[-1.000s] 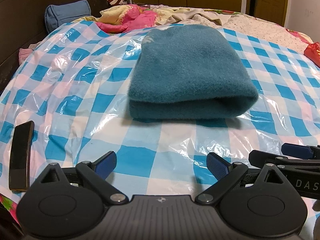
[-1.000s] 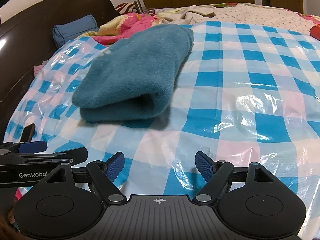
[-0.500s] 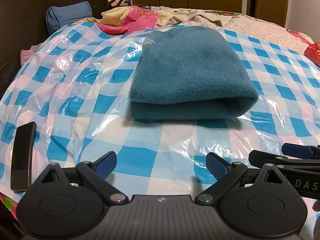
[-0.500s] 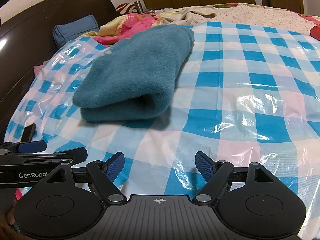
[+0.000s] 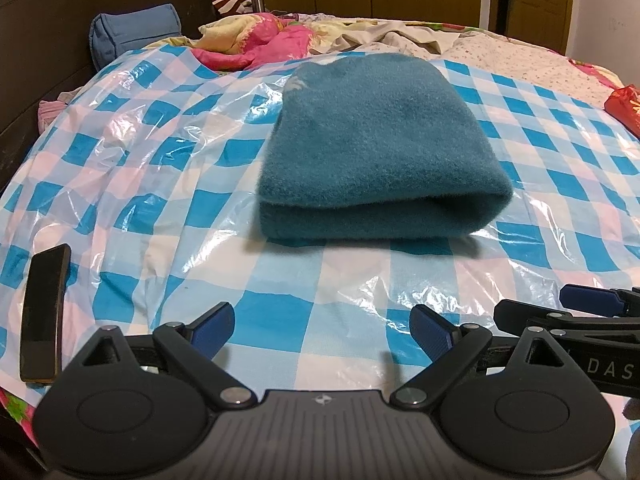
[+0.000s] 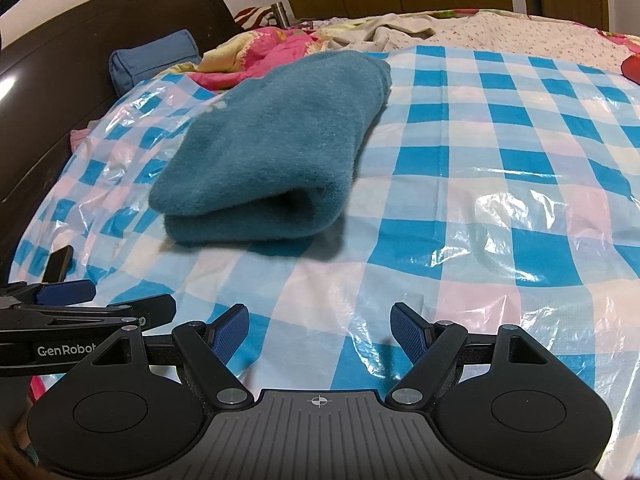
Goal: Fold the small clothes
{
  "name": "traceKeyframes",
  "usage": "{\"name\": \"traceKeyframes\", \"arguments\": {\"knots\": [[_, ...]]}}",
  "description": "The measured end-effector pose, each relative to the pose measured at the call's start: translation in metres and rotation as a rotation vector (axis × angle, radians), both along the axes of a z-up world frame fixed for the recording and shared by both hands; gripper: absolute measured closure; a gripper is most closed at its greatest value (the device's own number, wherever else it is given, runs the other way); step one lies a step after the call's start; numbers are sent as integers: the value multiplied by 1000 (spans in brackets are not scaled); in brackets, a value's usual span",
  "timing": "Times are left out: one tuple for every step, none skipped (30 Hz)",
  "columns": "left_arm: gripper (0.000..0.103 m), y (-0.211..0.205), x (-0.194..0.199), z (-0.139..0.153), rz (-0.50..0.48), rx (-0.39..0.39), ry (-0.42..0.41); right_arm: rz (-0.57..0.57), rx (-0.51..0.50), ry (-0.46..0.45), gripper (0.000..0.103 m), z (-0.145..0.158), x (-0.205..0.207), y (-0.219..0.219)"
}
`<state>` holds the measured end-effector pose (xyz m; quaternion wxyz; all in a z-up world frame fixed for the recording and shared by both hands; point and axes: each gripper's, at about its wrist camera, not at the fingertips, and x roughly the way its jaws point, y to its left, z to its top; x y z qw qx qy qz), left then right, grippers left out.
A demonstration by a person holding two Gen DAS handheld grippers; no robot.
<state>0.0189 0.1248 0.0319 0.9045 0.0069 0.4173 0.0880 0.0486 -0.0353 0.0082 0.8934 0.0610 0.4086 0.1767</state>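
A teal fleece garment (image 5: 376, 160) lies folded in half on the blue and white checked plastic sheet (image 5: 160, 184), its fold edge towards me; it also shows in the right wrist view (image 6: 276, 152). My left gripper (image 5: 322, 326) is open and empty, low over the sheet in front of the garment. My right gripper (image 6: 320, 330) is open and empty, to the right of the left one and in front of the garment. Each gripper shows at the edge of the other's view.
A black phone (image 5: 44, 312) lies at the sheet's near left edge. A blue bolster (image 5: 132, 32) and pink and yellow bedding (image 5: 256, 40) lie behind the sheet by the dark headboard (image 6: 80, 40). A red item (image 5: 626, 104) sits at far right.
Both views have shifted slightly, so the garment sits a touch nearer and lower in the left view. The garment itself has not moved. Both grippers stay open.
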Motion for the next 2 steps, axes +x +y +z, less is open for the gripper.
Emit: {"name": "traceKeyframes", "arguments": {"knots": [[1,0,0,0,1,0,-1,-1,0,0,24,0,0,0],[1,0,-1,0,2,-1,-2,0,0,-1,24,0,0,0]]}}
